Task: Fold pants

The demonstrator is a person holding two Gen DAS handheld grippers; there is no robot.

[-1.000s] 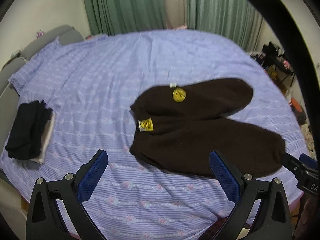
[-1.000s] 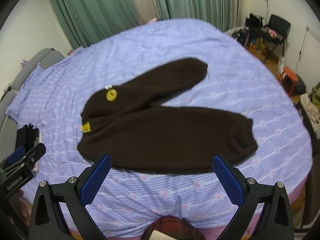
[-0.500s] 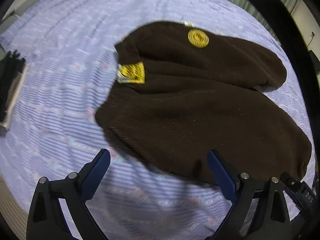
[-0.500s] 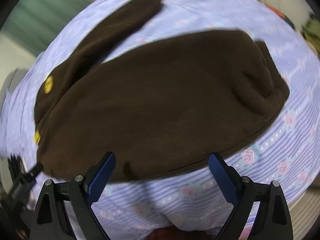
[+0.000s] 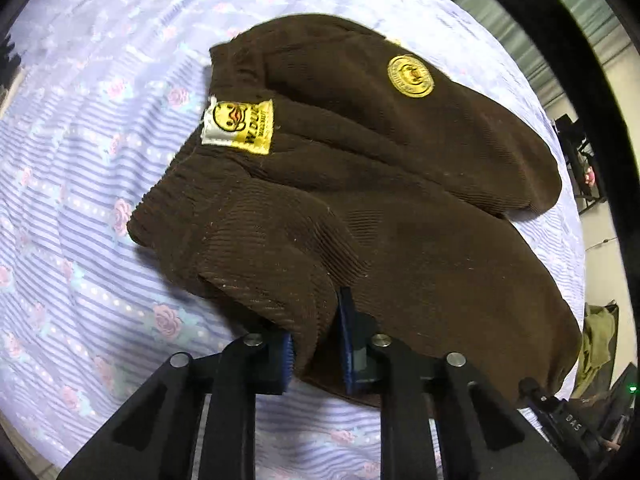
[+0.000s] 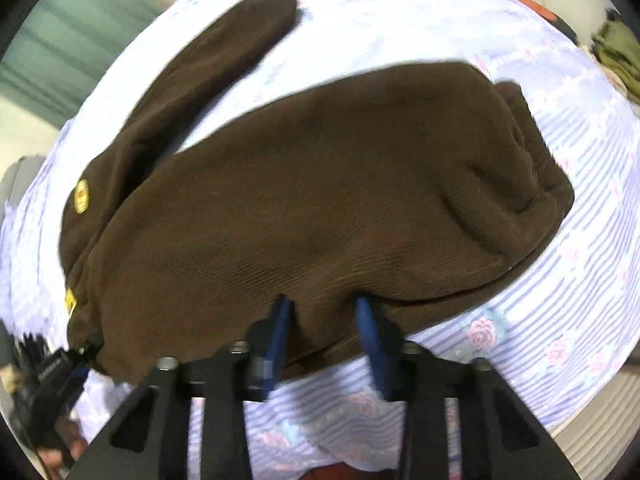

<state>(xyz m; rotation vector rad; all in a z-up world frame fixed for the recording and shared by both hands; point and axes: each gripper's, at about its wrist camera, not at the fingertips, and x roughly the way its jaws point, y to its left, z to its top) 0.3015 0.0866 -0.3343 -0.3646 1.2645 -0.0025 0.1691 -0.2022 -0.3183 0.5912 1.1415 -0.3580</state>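
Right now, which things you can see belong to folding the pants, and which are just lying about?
Job:
brown pants
left gripper, gripping near waistband
right gripper, gripping lower leg edge
bedsheet

Lying about:
olive cloth
green curtains
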